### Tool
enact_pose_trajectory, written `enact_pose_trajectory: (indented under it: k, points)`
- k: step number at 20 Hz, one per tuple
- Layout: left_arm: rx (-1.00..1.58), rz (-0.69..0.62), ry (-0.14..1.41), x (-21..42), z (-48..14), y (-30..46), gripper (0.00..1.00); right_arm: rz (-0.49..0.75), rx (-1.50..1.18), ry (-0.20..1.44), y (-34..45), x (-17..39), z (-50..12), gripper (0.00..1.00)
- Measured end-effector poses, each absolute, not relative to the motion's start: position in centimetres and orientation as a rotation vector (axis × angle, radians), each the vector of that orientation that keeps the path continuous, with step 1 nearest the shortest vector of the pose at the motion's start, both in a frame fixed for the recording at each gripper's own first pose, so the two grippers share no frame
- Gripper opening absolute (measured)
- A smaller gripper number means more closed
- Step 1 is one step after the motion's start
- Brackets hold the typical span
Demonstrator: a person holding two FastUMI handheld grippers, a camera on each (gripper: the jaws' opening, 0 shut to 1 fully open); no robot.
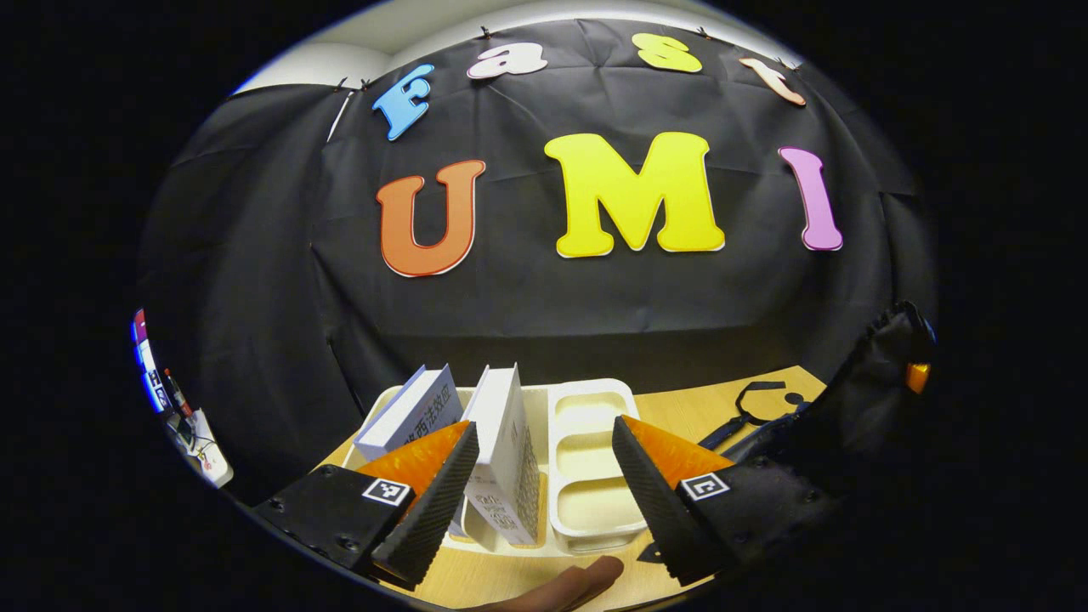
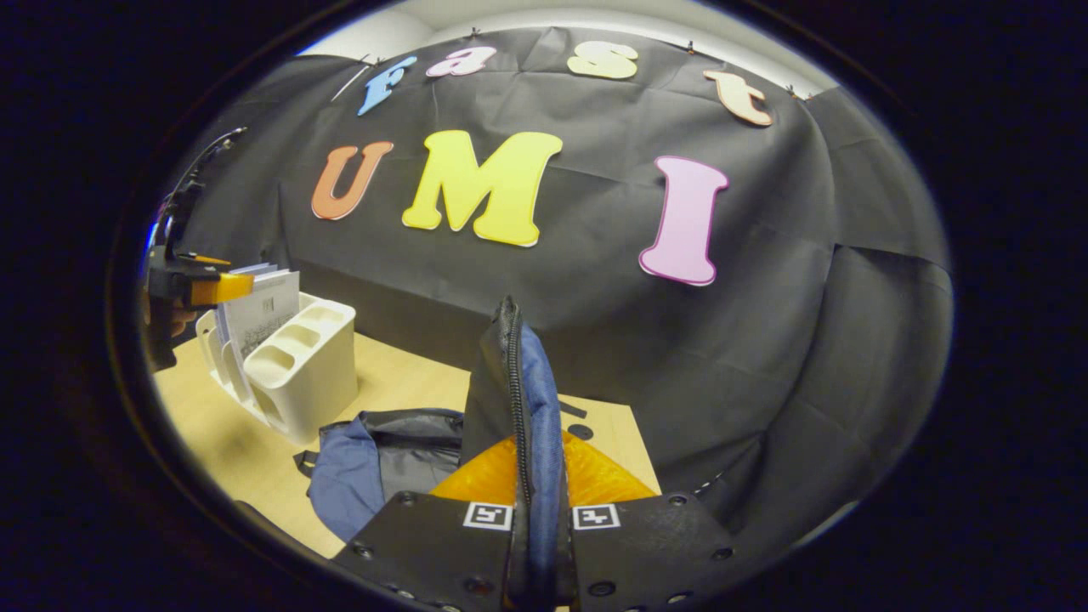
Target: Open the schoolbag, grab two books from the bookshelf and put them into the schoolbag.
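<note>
Left gripper view: the left gripper (image 1: 544, 476) hangs over the near end of the cream bookshelf (image 1: 591, 463), jaws spread wide with nothing held. An upright white book (image 1: 506, 455) stands in a left slot of the bookshelf, between the jaws but hard against the left finger; whether it touches, cannot tell. A second book (image 1: 408, 412) leans left behind that finger, in the next slot over. The slots nearer the right finger look empty. A fingertip of the person's hand (image 1: 569, 586) shows at the bottom edge. The schoolbag (image 1: 850, 399) rises dark at the right, its strap (image 1: 748, 412) lying on the wooden counter (image 1: 680, 408).

Right gripper view: the right gripper (image 2: 529, 510) is clamped on the schoolbag's (image 2: 382, 467) raised flap (image 2: 510, 391), zipper edge upright between the closed jaws, both fingers pressing the fabric. The rest of the bag slumps blue and grey on the counter (image 2: 212, 433), just left of the jaws. Well apart at far left, the bookshelf (image 2: 297, 365) holds the books (image 2: 259, 310), with the left gripper (image 2: 200, 287) at their top edge.
</note>
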State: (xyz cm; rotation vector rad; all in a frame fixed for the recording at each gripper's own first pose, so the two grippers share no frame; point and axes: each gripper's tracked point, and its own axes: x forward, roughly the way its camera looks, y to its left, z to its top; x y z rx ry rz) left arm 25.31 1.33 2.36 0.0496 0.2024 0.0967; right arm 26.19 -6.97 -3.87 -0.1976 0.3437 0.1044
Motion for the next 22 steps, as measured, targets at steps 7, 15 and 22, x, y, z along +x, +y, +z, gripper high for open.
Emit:
enact_pose_trajectory:
  k: [7,15,22]
  points:
    - [0.020,0.100,0.367,31.2,0.8,4.0,0.99,0.117,-0.187,0.326,-8.3,25.7,-4.5,0.11]
    - [0.041,0.064,0.655,34.5,-2.7,6.1,0.97,0.123,-0.146,0.314,-8.6,25.3,-4.7,0.13]
    - [-0.026,0.012,0.920,33.8,-5.6,5.7,0.87,0.123,-0.133,0.303,-8.7,25.1,-5.0,0.11]
